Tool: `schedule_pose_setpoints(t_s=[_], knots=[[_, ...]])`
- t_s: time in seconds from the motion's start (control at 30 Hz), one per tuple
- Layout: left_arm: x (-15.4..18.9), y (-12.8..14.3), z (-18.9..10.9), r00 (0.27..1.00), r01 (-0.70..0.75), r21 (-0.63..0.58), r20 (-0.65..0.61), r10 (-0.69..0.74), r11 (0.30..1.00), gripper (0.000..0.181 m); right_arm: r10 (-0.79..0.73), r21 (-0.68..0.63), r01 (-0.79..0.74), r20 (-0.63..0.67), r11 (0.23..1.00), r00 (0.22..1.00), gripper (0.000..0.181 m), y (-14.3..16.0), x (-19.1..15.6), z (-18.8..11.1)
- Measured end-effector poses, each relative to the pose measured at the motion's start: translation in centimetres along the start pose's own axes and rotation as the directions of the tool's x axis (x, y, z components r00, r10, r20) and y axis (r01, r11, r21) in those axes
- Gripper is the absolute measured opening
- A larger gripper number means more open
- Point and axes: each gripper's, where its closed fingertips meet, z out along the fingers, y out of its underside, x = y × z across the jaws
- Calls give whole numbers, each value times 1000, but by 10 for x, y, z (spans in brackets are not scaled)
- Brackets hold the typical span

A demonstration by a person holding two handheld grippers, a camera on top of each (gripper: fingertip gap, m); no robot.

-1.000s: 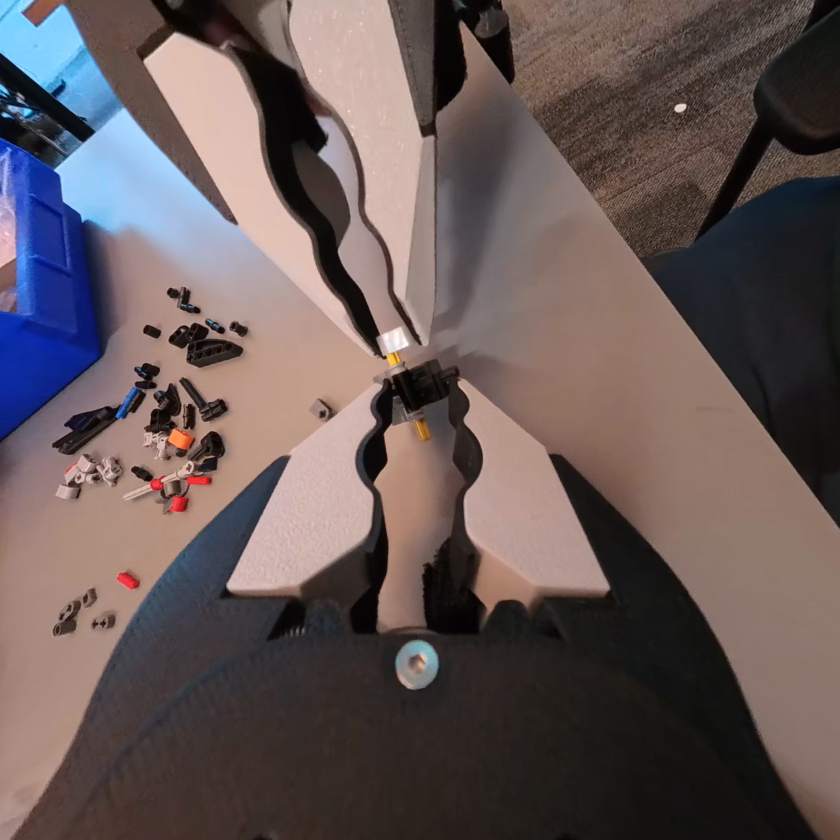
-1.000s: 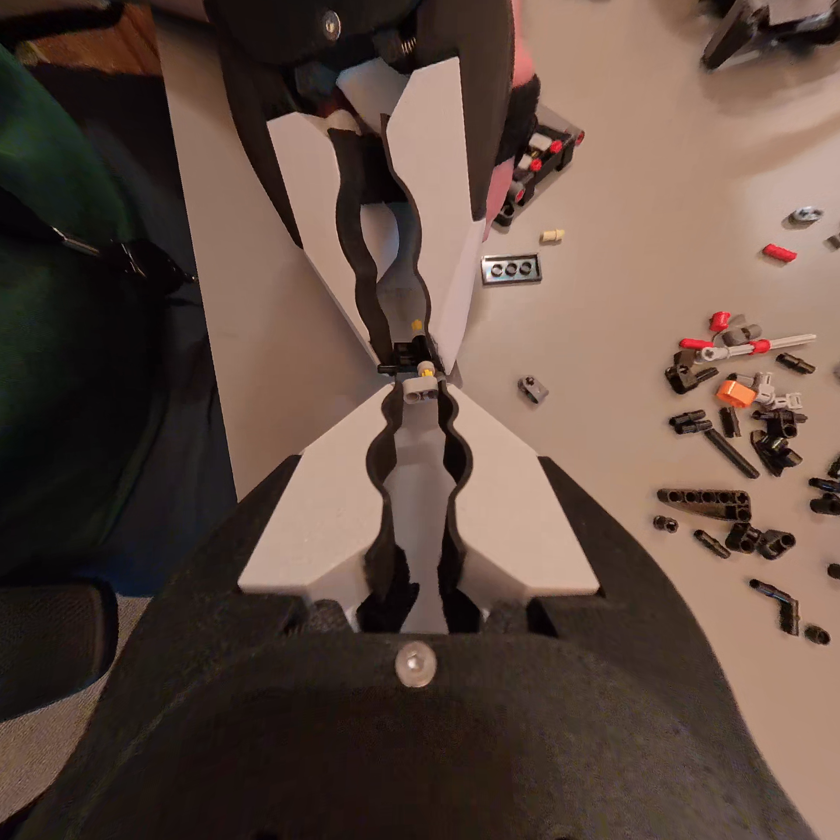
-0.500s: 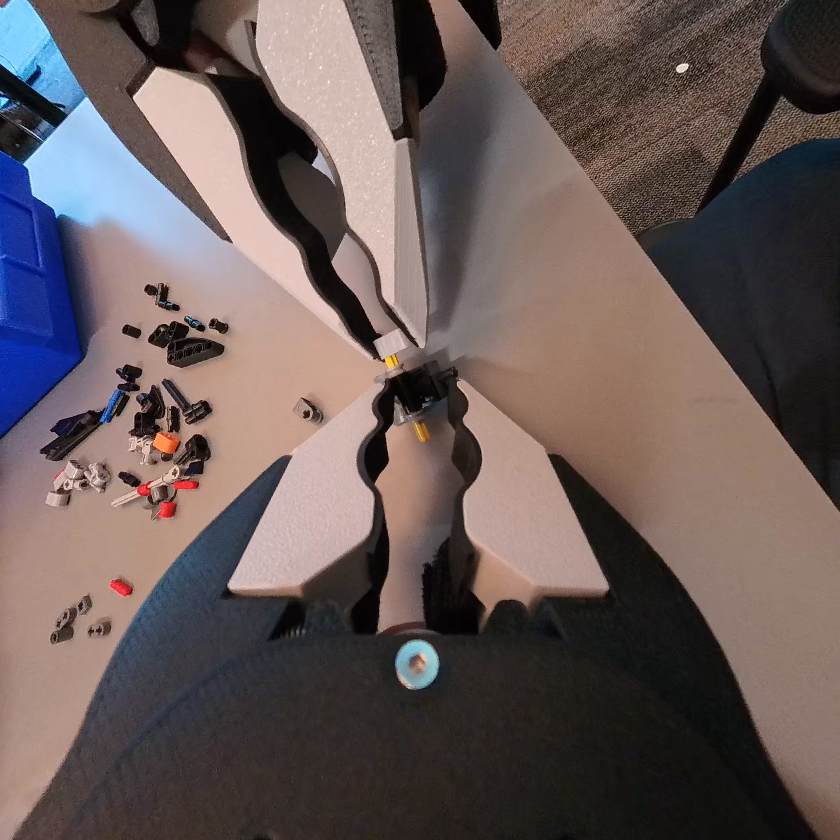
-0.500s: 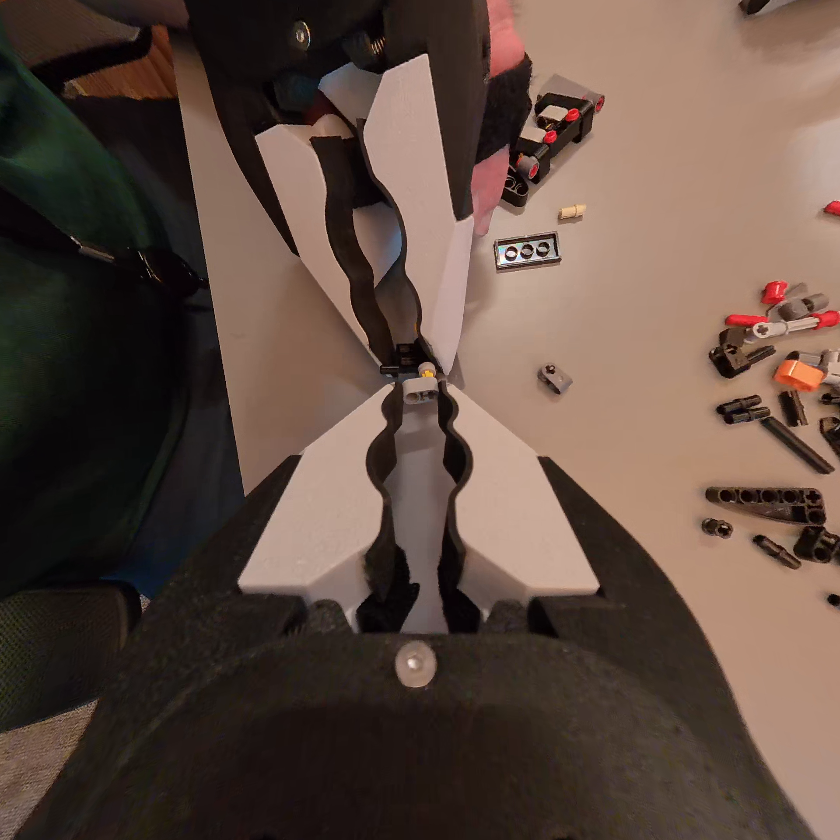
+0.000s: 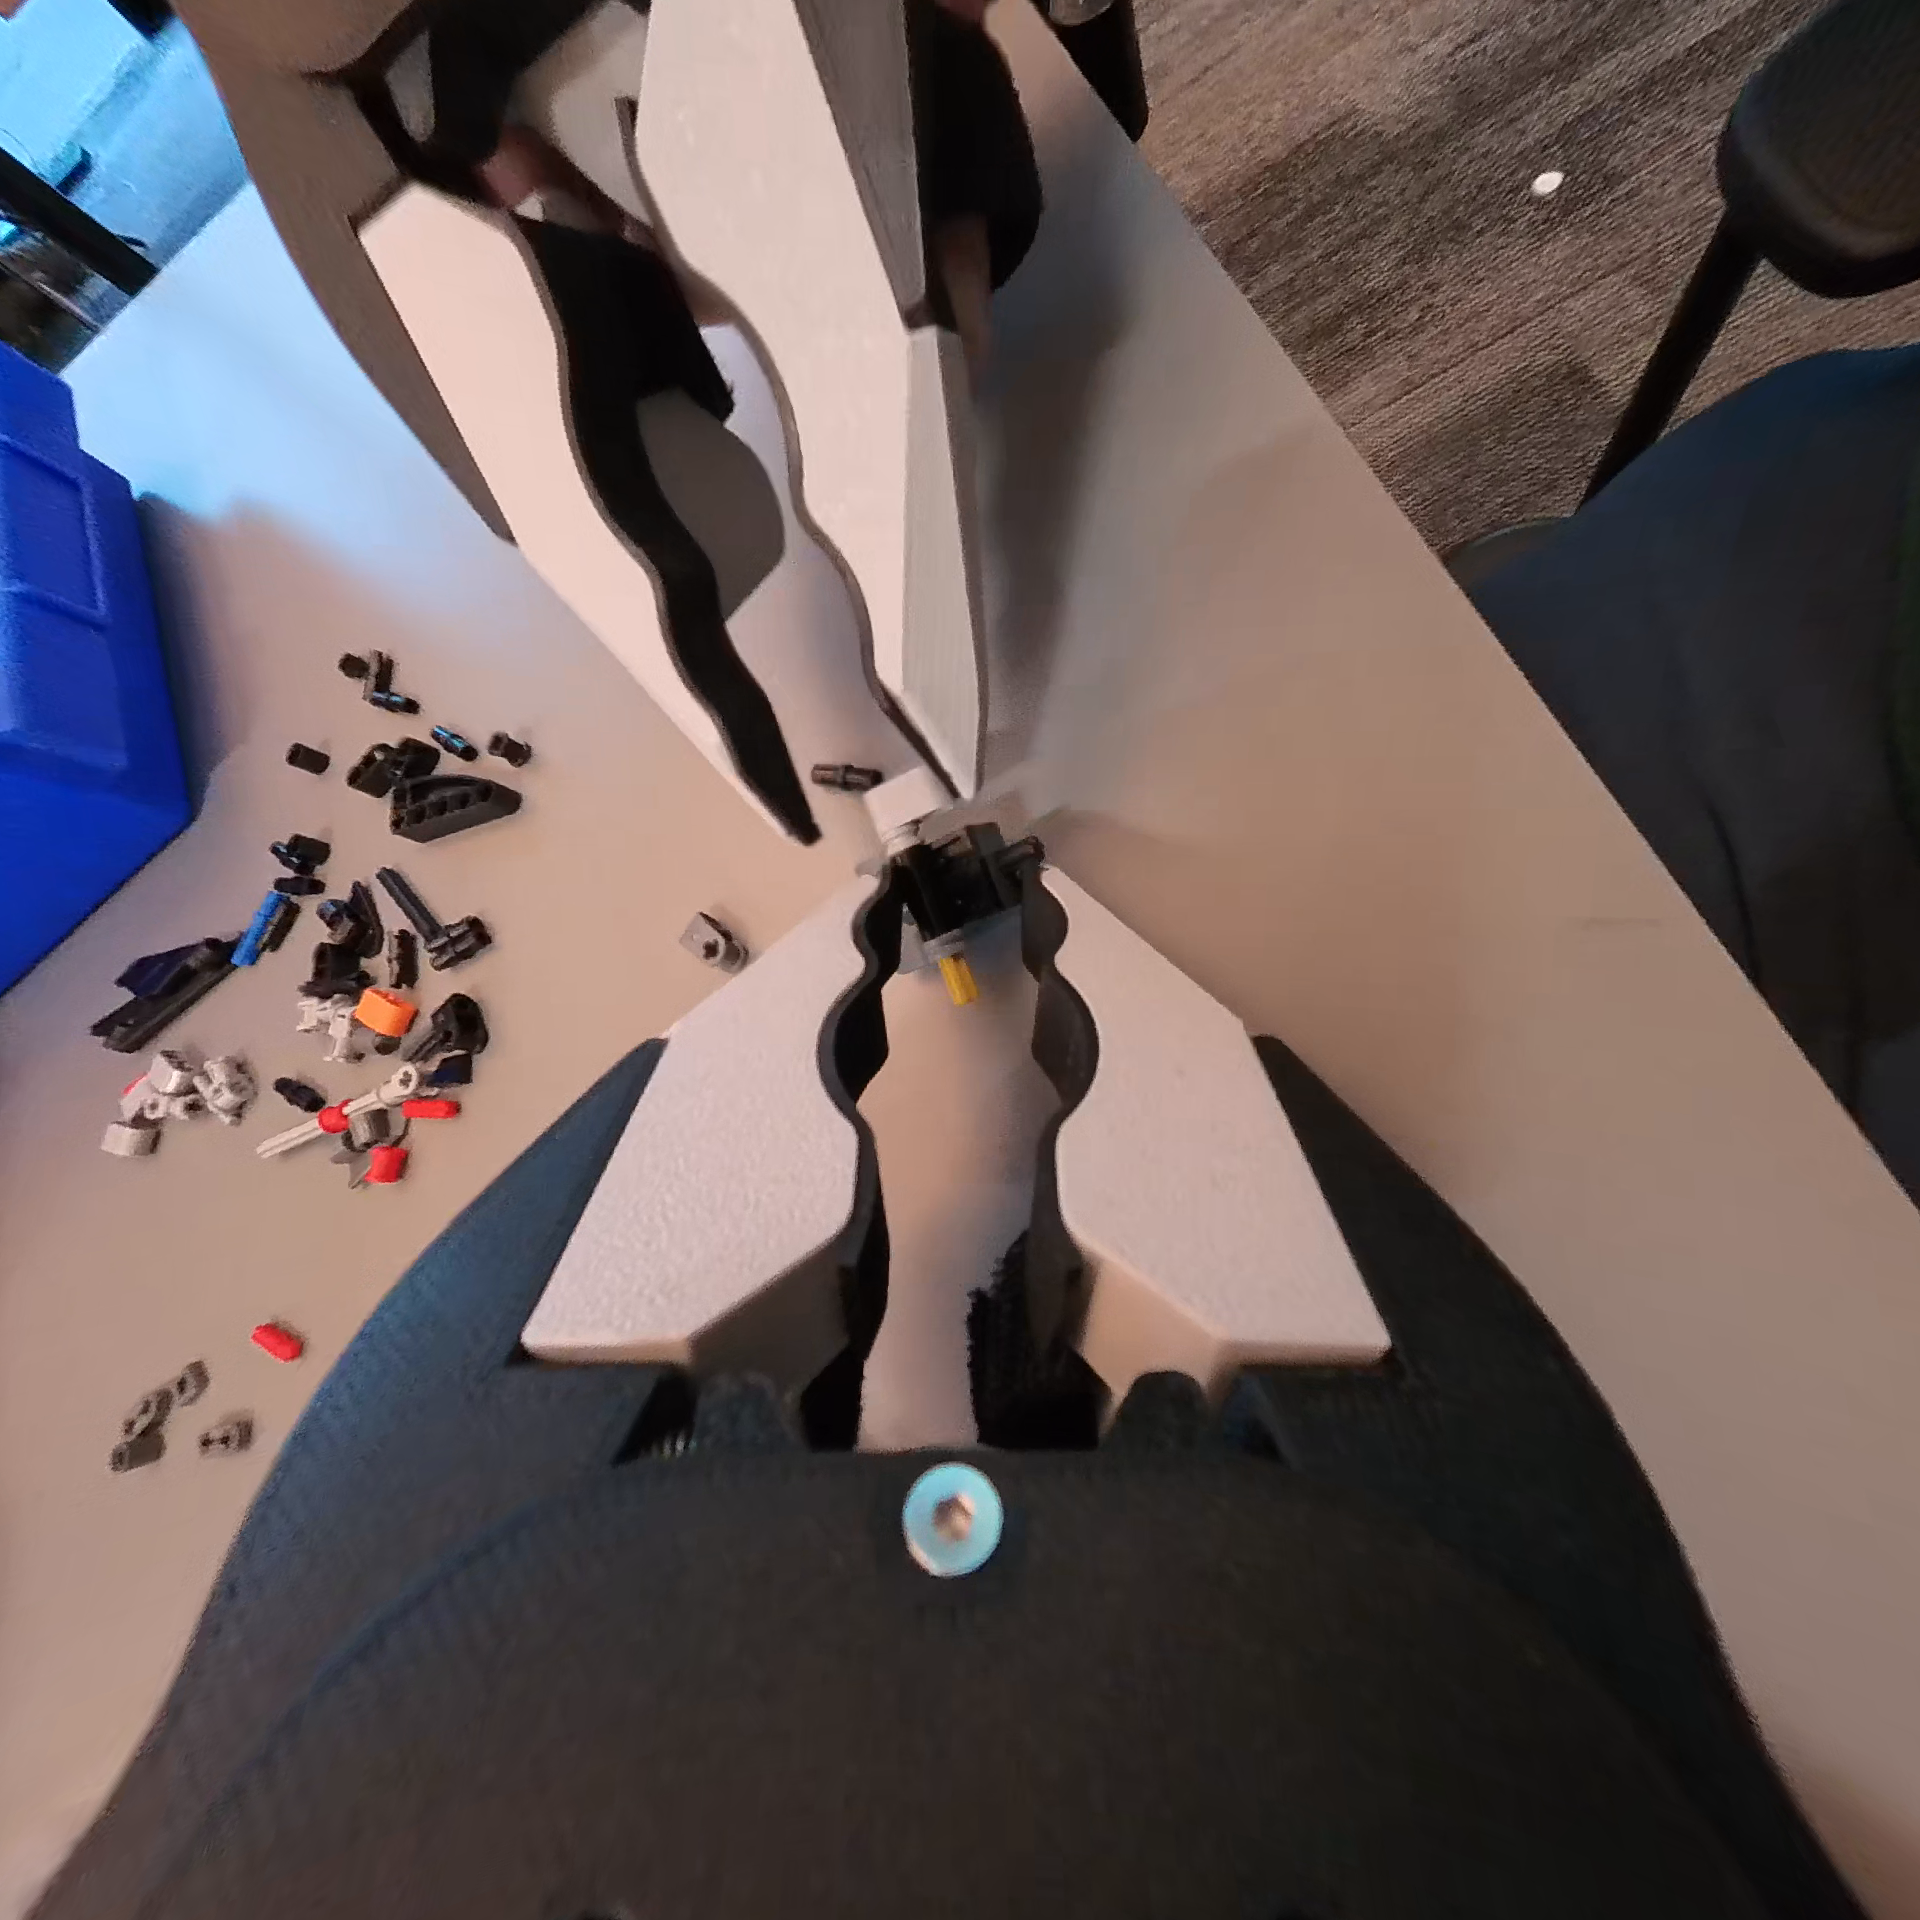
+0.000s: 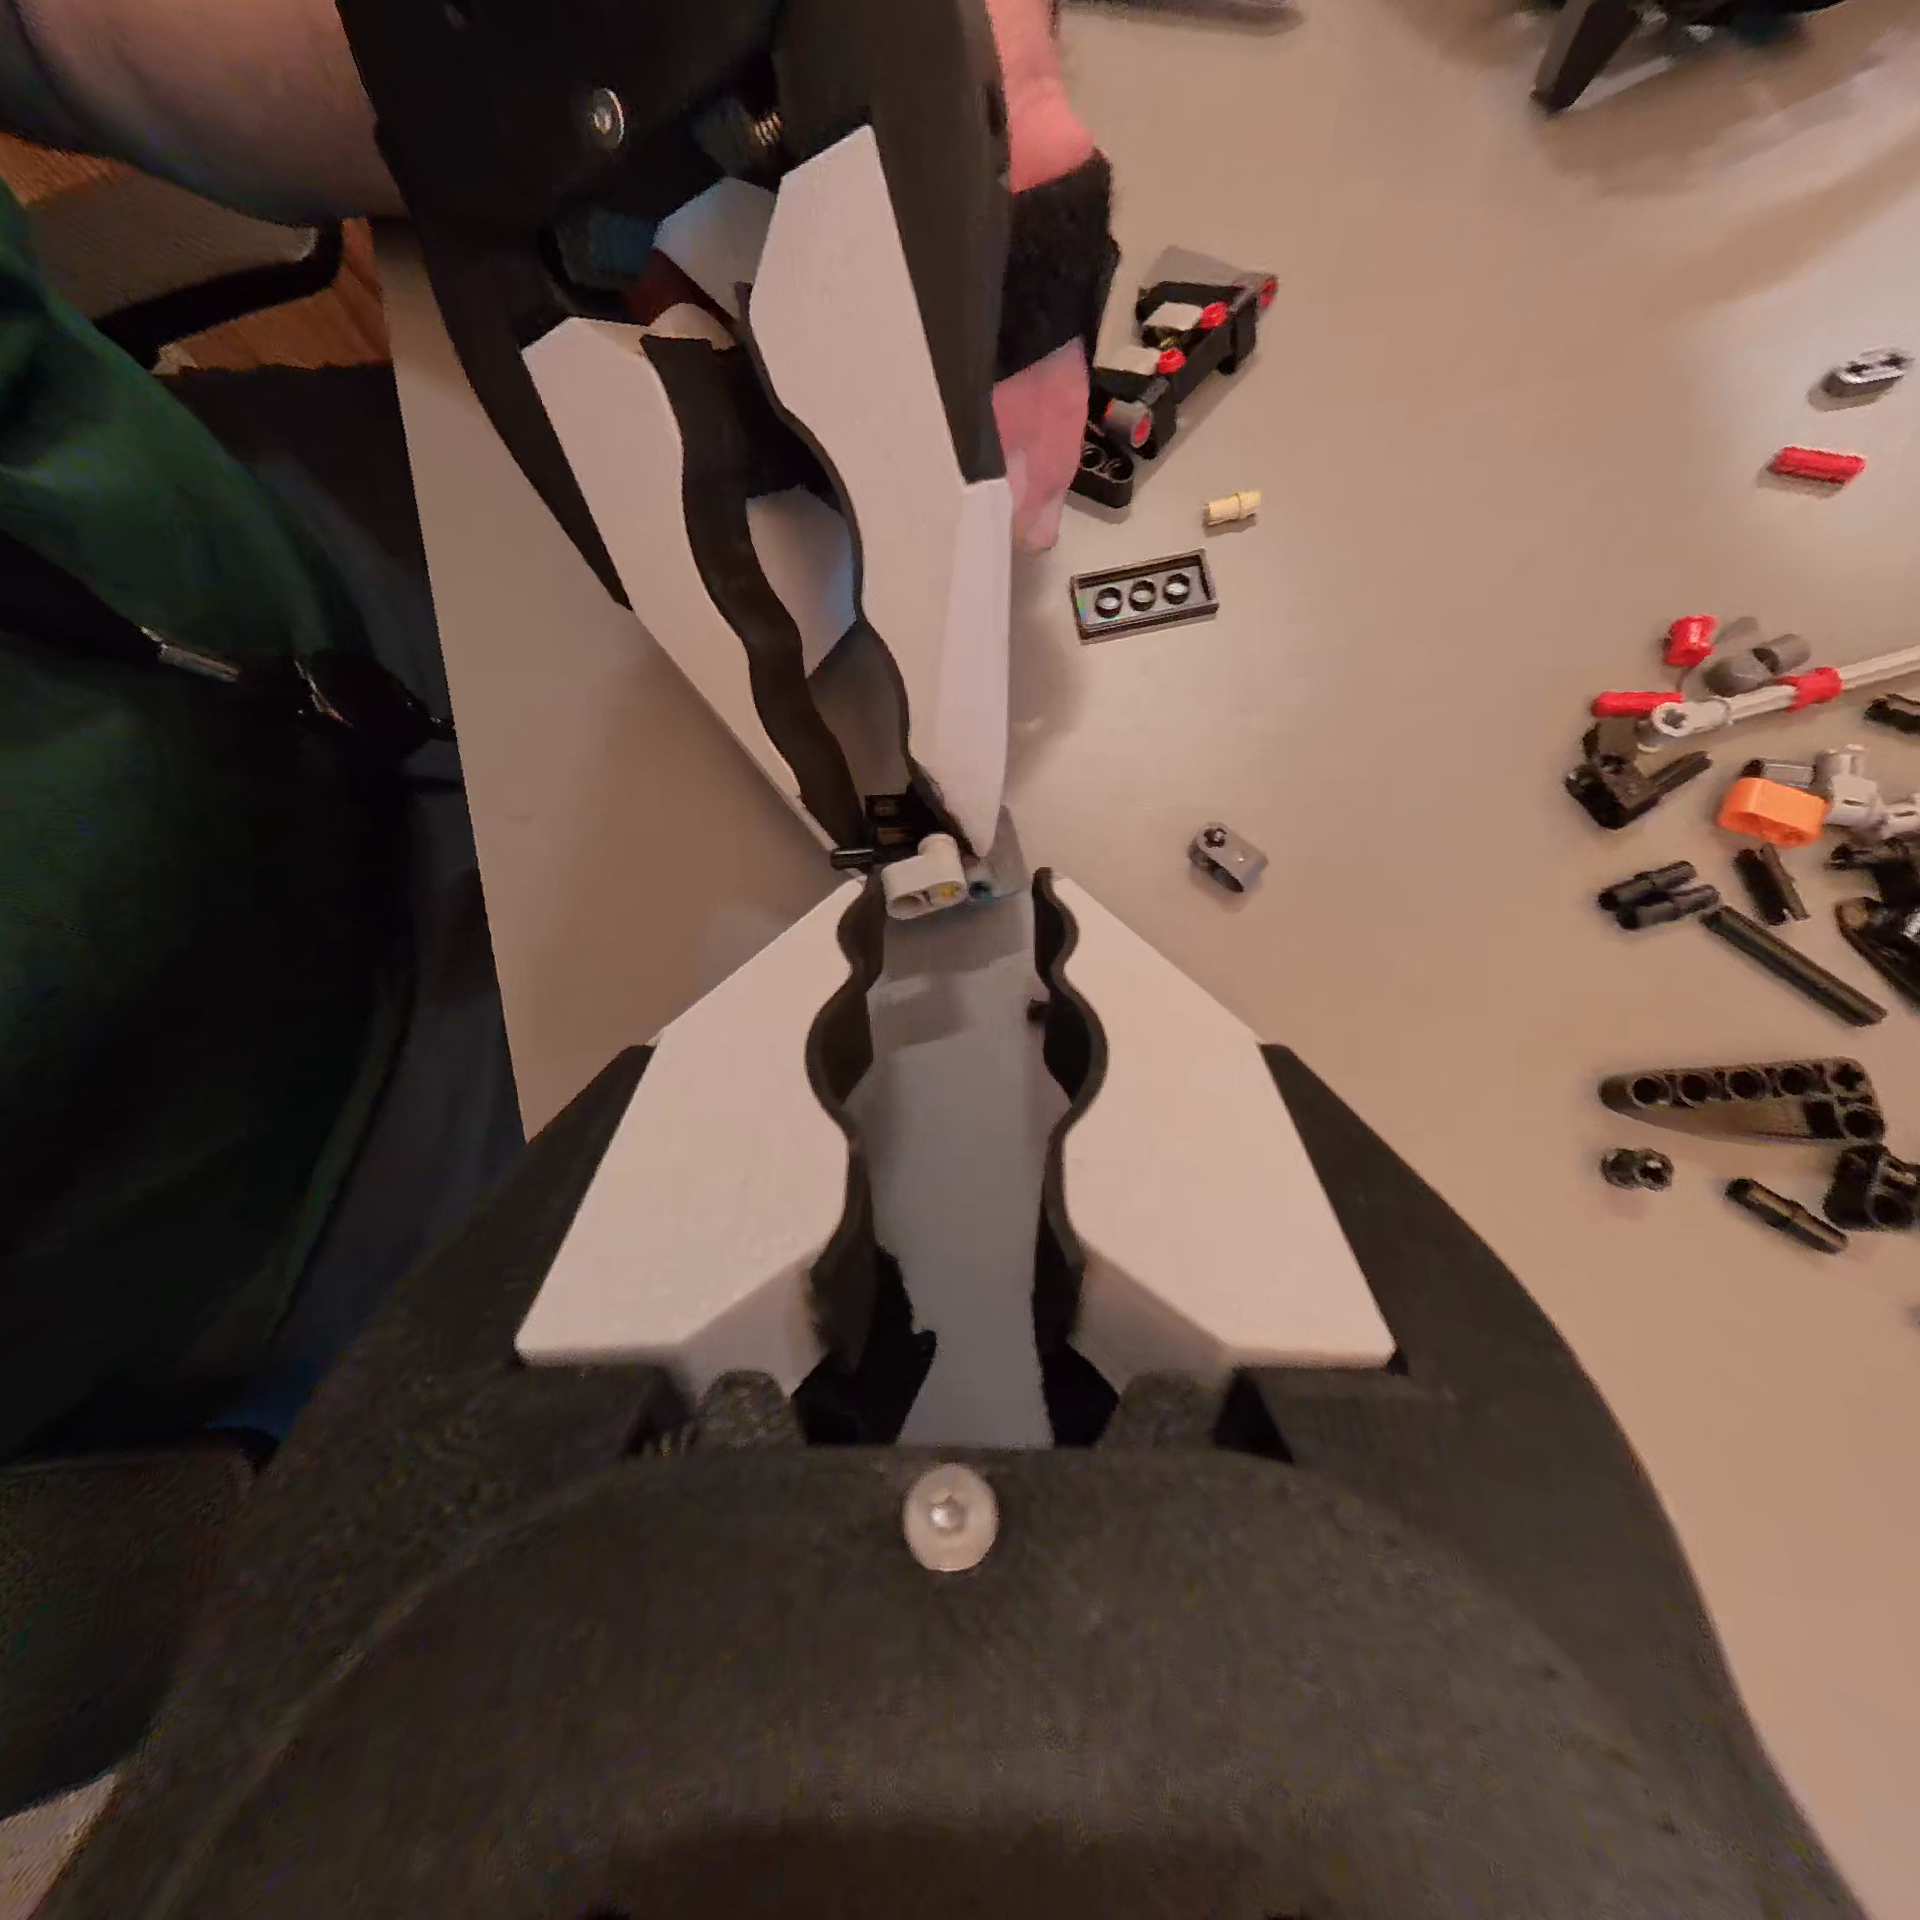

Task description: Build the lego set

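Small black lego sub-assembly [image 5: 961, 883] w/ a yellow axle [image 5: 956, 980] poking out its near end sits pinched at the tips of the left gripper [image 5: 954, 899], fingers narrowed onto it, above the table [image 5: 1299, 831] near its edge. A light grey connector [image 6: 925, 878] is on the far end of that assembly, facing the right gripper [image 6: 951, 899]. Right gripper's fingers are parted, tips spread either side of the connector; nothing clamped, though its left tip looks to be just touching the connector. The two grippers meet tip to tip, assembly between them.

Just right of the right gripper's tips: a lone grey pin connector [image 6: 1228, 858] on the table. Further right, a scatter of loose parts, incl. a black curved beam [image 6: 1756, 1099], an orange piece [image 6: 1771, 814], a red-and-grey axle bit [image 6: 1725, 701]. Ahead-right of the right gripper: a black 3-hole plate [image 6: 1143, 594], a tan pin [image 6: 1233, 507], a partly built black chunk w/ red pins [image 6: 1174, 384]. A blue bin [image 5: 62, 665] is far left of the left gripper.
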Motion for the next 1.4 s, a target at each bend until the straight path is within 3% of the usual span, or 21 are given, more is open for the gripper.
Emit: schedule_pose_setpoints(t_s=[0.27,0.37,0.57,0.77,0.97,1.23,1.4], knots=[[-10,11,5,994,110,-54,26,-109,992,21,120,61,-112,-154,992,981,31,-2,2,-10],[-10,11,6,992,124,-55,27,-123,991,21,137,44,-130,-277,991,951,36,4,7,-6],[-6,9,-1,988,149,-41,-30,-150,988,27,212,66,-202,-314,977,926,39,8,4,3],[-3,12,-16,982,167,-32,-88,-169,985,37,247,99,-227,-313,969,917,39,3,-4,9],[3,22,-15,984,136,-80,-102,-144,987,28,262,101,-244,-282,965,923,35,2,-9,15],[6,21,-12,988,108,-81,-106,-116,991,22,281,64,-274,-218,960,935,6,6,-11,23],[8,22,-13,984,121,-88,-122,-131,989,21,402,100,-393,-95,914,911,6,4,-13,23]])
